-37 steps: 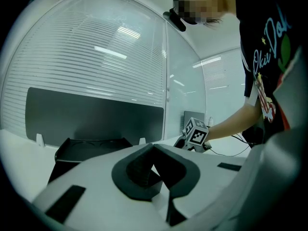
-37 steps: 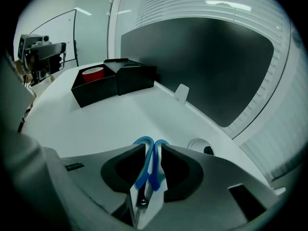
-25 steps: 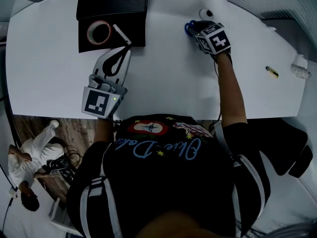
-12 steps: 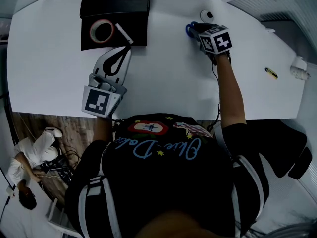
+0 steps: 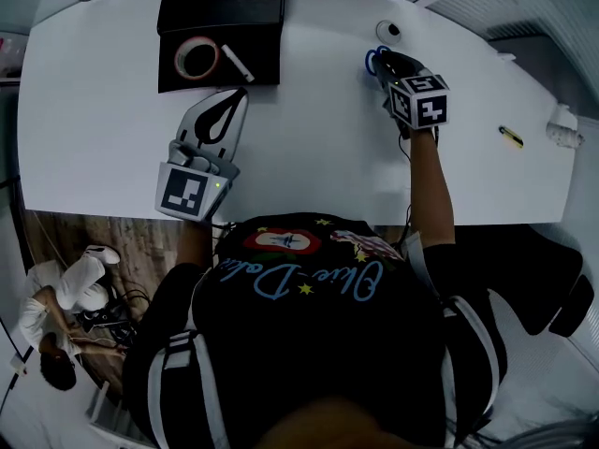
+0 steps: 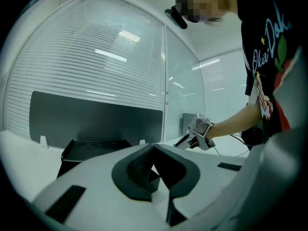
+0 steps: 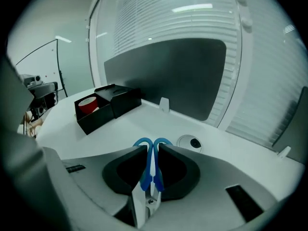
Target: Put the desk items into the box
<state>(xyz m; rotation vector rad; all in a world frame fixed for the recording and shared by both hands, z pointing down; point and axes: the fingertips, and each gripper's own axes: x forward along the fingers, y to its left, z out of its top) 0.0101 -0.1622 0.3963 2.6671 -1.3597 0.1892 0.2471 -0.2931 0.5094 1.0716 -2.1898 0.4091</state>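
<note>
Blue-handled scissors (image 7: pixel 151 170) stand between the jaws of my right gripper (image 7: pixel 153 150), handles forward and blades back toward the camera. The jaws have just been closing and now press on the handles. In the head view this gripper (image 5: pixel 388 64) holds the scissors (image 5: pixel 374 59) above the far right part of the white desk (image 5: pixel 309 148). The black box (image 5: pixel 262 64) sits at the far left with a tape roll (image 5: pixel 181 59) and a white marker (image 5: pixel 236 64) inside. My left gripper (image 5: pixel 239 96) rests just in front of the box, tips together, holding nothing.
The box's black lid (image 5: pixel 220 7) lies behind it. A round cable grommet (image 5: pixel 388 29) is set in the desk beyond the right gripper. A small yellow-and-black item (image 5: pixel 513 137) lies near the right edge. A dark partition (image 7: pixel 173 71) runs along the desk's far side.
The right gripper has risen from the desk with the scissors and shifted slightly right and nearer to me. The left gripper has stayed in place.
</note>
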